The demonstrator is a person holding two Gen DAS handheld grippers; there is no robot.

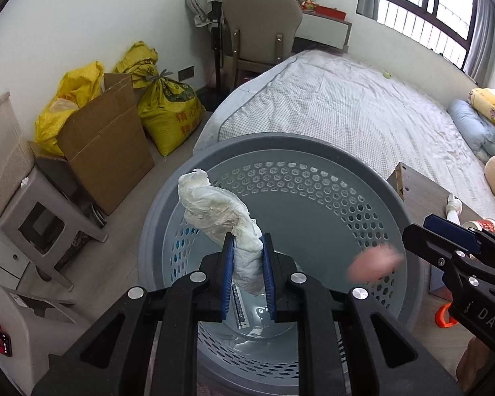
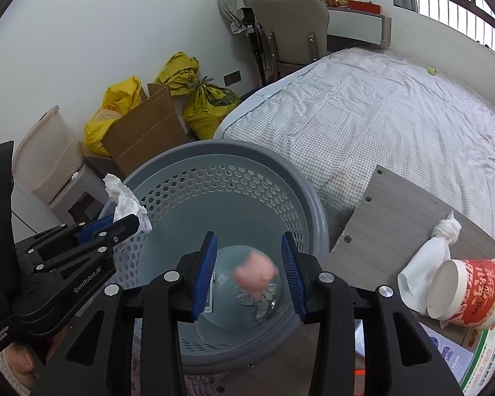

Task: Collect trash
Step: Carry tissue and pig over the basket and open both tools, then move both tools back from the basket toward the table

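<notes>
left wrist view, left to right: grey stool (image 1: pixel 46 227) at left edge; yellow sacks (image 1: pixel 168 109) and cardboard box (image 1: pixel 105 151) upper left; left gripper (image 1: pixel 247 264) at bottom centre, blue pads pinched tight on a twisted white tissue wad (image 1: pixel 217 211) that rises up-left above the grey perforated basket (image 1: pixel 313 151); blurred pink object (image 1: pixel 373 264) in mid-air over the basket, right of centre; right gripper (image 1: pixel 445 234) entering at right edge; bed (image 1: pixel 346 105) upper right.

right wrist view, left to right: left gripper (image 2: pixel 128 224) at left with tissue wad (image 2: pixel 122 198) over the basket rim (image 2: pixel 313 204); right gripper (image 2: pixel 249 274) bottom centre, jaws spread wide, holding nothing; pink object (image 2: pixel 254 277) blurred between them, above crumpled scraps (image 2: pixel 264 300) on the basket floor; knotted white bag (image 2: pixel 432 250) and red-printed paper cup (image 2: pixel 468 290) lying on the wooden board (image 2: pixel 386 211), lower right.
</notes>
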